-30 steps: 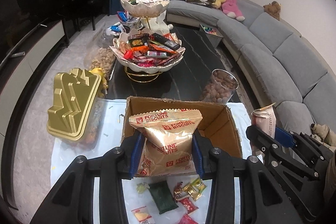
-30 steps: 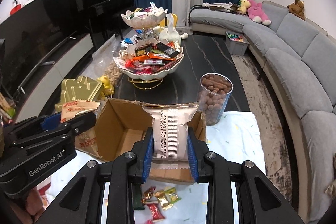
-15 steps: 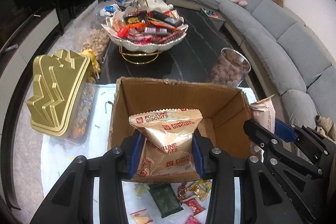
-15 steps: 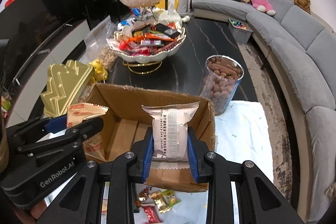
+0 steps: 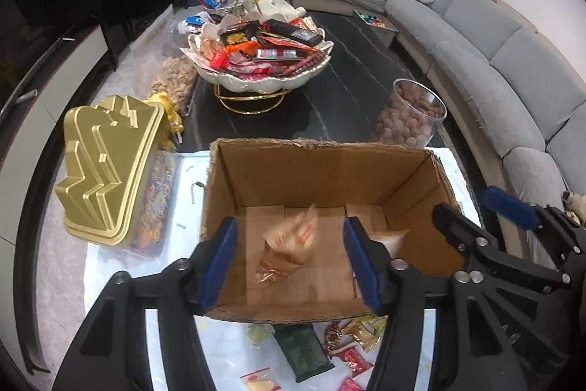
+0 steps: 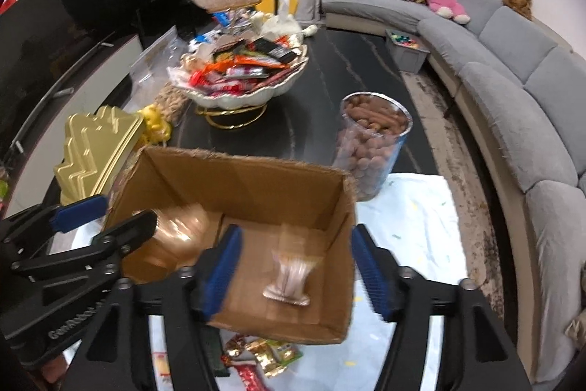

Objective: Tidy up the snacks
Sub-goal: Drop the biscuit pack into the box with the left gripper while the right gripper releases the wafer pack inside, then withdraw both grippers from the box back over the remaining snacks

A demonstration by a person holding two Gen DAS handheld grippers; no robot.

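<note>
- Left gripper point(image 5: 289, 259), black frame with blue pads, was spread wide with nothing between the fingers; it hung over the near rim of the open brown cardboard box point(image 5: 322, 163).
- Right gripper point(image 6: 295, 270), same build, was likewise spread and empty, above the box's right-hand half.
- Loose small wrapped sweets point(image 5: 351, 336) and a dark green packet point(image 5: 304, 349) lay on the white cloth point(image 5: 117, 266), just in front of the box's near wall.
- Gold biscuit packet point(image 5: 291, 248) appeared motion-blurred inside the box, over its floor, apart from all four walls.
- Silver-white snack packet point(image 6: 291, 275) appeared blurred too, inside the box near the right wall; whether either packet had touched the floor could not be told.
- Box interior otherwise showed bare cardboard floor, with room on all sides.
- Gold stepped-lid plastic container point(image 5: 106, 171) stood just beside the box's left wall, a narrow strip of cloth between.
- Clear cylindrical jar of brown nuts point(image 5: 410, 116) stood beyond the far right corner, near but apart.
- White scalloped two-tier dish on a gold stand point(image 5: 256, 57), heaped with wrapped snacks, sat farther back on the black marble table point(image 5: 351, 87), well apart from the box.
</note>
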